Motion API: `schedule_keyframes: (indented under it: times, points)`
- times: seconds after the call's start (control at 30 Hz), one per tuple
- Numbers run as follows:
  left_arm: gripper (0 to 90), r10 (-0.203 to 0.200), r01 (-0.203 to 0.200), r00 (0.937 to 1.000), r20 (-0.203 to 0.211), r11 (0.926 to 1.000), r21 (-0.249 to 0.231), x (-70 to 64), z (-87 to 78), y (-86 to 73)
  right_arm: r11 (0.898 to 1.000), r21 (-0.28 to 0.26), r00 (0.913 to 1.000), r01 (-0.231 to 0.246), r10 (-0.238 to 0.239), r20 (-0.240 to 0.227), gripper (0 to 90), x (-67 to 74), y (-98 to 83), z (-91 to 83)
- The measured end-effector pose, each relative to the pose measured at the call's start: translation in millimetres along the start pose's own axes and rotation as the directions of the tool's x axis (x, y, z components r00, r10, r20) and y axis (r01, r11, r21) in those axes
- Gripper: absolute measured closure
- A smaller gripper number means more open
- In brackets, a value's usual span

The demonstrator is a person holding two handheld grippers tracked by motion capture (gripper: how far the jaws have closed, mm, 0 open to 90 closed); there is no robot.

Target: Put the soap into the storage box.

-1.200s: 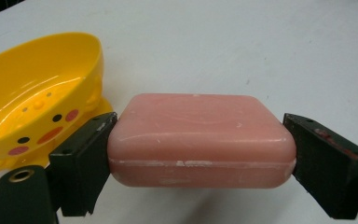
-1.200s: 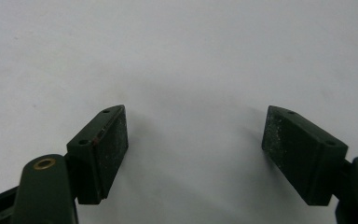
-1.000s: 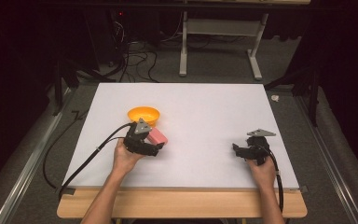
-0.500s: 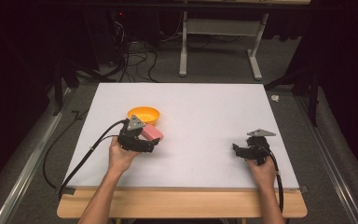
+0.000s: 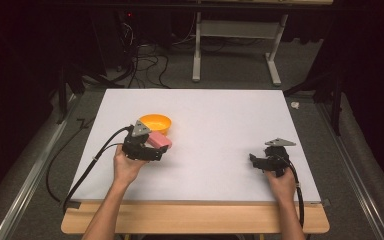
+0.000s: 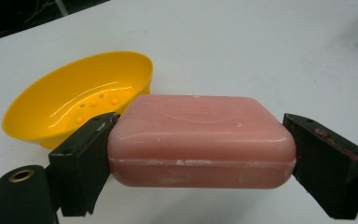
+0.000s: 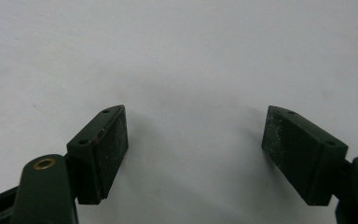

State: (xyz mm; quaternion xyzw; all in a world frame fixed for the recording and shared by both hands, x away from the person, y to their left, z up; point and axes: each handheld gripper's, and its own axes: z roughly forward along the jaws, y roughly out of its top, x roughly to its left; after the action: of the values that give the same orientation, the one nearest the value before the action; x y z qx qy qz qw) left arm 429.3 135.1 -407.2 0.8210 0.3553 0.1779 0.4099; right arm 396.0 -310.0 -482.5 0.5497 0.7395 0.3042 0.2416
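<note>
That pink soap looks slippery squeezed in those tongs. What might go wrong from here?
The left tongs hold the pink soap bar only by its two rounded ends, so it could slip out and drop onto the white table. The light yellow soap dish sits close behind it; a careless swing might knock or tip the dish.

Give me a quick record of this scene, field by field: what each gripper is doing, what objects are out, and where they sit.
Surface: white table
Left gripper: shut on the pink soap bar, one jaw against each end
Soap position: held just short of the yellow dish, at the dish's near side, not in it
Yellow dish: empty, resting on the table's left half, small bumps on its floor
Right gripper: open, nothing between its jaws, low over bare table at the right
Hands: left hand and right hand each hold a gripper
</note>
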Motion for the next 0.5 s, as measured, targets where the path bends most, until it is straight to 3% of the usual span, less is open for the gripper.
schedule_keyframes:
  times: [0.5]
  points:
    - [13.9, -0.059, 0.058, 0.9982, -0.012, 0.9978, -0.031, 10.7, -9.9, 3.4, 1.000, 0.000, 1.0000, 0.001, -0.001, 0.000, 23.0, -0.1, 0.0, 0.0]
